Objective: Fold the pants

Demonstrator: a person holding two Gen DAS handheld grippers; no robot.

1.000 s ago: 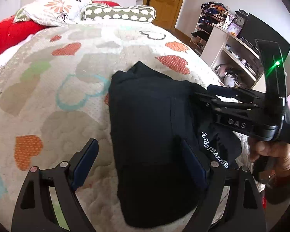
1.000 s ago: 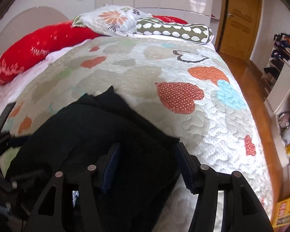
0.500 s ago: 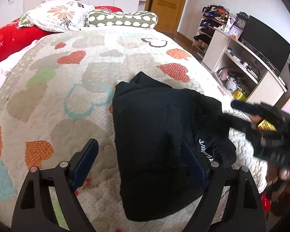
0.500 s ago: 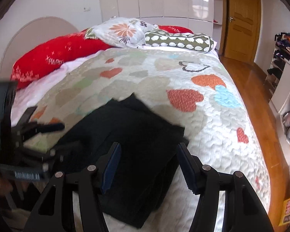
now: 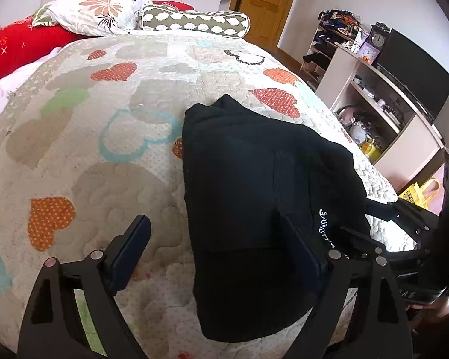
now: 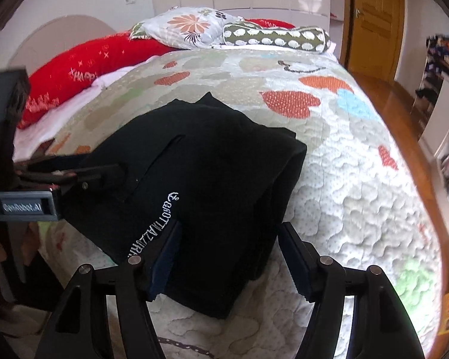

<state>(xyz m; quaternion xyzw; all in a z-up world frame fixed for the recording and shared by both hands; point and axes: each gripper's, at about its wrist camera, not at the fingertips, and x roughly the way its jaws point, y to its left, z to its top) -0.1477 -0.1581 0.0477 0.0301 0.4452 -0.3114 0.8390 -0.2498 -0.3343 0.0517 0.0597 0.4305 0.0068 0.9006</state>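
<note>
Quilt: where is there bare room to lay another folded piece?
The quilt is bare between the folded black pants and the red pillow, and beyond the pants up to the floral pillow. The near edge is crowded with both grippers.

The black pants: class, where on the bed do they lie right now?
In both wrist views the folded black pants lie on the heart-patterned quilt, near the foot of the bed and far from the pillows.

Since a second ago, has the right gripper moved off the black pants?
Yes. In the left wrist view the right gripper has slid off the folded black pants toward the bed's right edge, below the shelf unit. Its jaws are opening, empty.
</note>
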